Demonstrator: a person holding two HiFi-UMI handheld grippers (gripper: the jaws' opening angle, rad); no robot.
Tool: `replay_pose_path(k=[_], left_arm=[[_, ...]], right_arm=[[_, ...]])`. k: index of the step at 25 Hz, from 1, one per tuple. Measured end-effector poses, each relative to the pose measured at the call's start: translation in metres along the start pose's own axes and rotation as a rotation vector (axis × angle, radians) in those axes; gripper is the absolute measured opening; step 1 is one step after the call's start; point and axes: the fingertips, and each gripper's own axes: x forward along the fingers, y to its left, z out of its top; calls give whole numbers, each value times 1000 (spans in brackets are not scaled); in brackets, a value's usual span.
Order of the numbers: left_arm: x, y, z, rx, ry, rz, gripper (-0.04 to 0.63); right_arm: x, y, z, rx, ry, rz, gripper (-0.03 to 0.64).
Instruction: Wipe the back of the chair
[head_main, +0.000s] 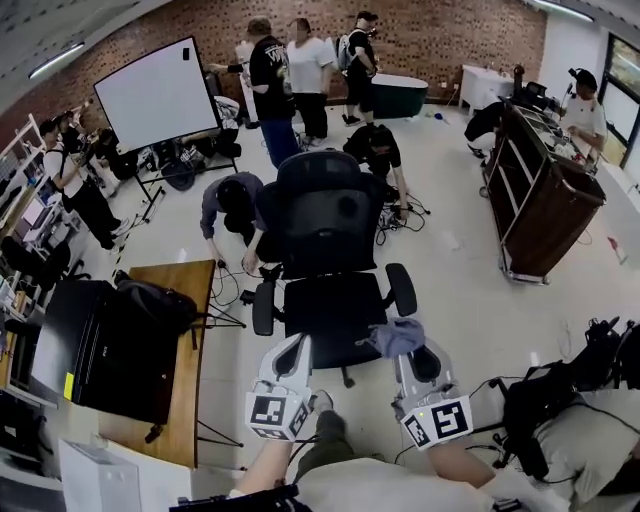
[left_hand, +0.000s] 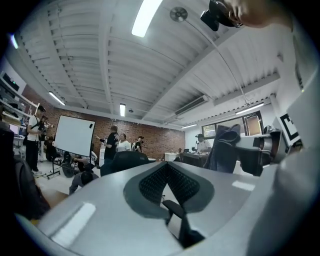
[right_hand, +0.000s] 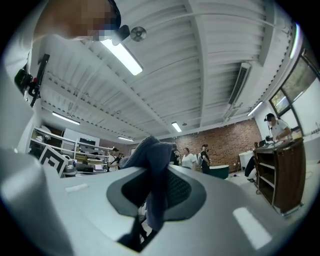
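Note:
The black mesh office chair faces me in the head view, its tall back (head_main: 320, 215) upright behind the seat (head_main: 335, 315). My right gripper (head_main: 408, 352) hovers over the seat's front right corner, shut on a blue-grey cloth (head_main: 395, 336). That cloth (right_hand: 155, 180) hangs bunched between the jaws of the right gripper (right_hand: 150, 202) in the right gripper view. My left gripper (head_main: 297, 343) is over the seat's front left edge. In the left gripper view, the left gripper (left_hand: 167, 186) has its pads together with nothing between them. The chair back's top (left_hand: 125, 159) and the cloth (left_hand: 222, 147) also show there. Both grippers tilt upward.
A wooden desk (head_main: 185, 345) with a black case and a bag stands close on the left. Two people crouch behind the chair (head_main: 232, 205) (head_main: 375, 150), with cables on the floor. A dark wooden cart (head_main: 545, 200) is at the right, a whiteboard (head_main: 157, 92) at the back left, and a backpack (head_main: 545, 395) at the near right.

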Motion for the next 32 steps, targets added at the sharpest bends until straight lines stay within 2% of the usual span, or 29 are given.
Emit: replay_pose_path(k=[2,5,9,14,19,23,26,32], left_arm=[[-22,-29,4,-3,14,-20,63],[-53,-63,26,16,-13,-22,63],[-86,-87,44,32,-35,-11,63],[-119,-88,65,55,-58,-9,63],[-151,-78,86,82,-67,26,63],[-164,-67,77,41,-21,38,63],[-172,-68,84,48,-31,13,63],[-191,-72,86,16,-33,5,63]], right_arm=[[-34,4,9,15,18,-5,54],[-81,5,17,15,56,-16,52],[-111,9,42,12,-14,-40,51],[-128,41,62,10,-34,-57,51],[-126,69,71,0,-21,-14,51],[-127,83,70,-19,-3,-29,51],[-130,101,76,-57,-10,-22,51],[-140,111,74,-4,10,-33,51]])
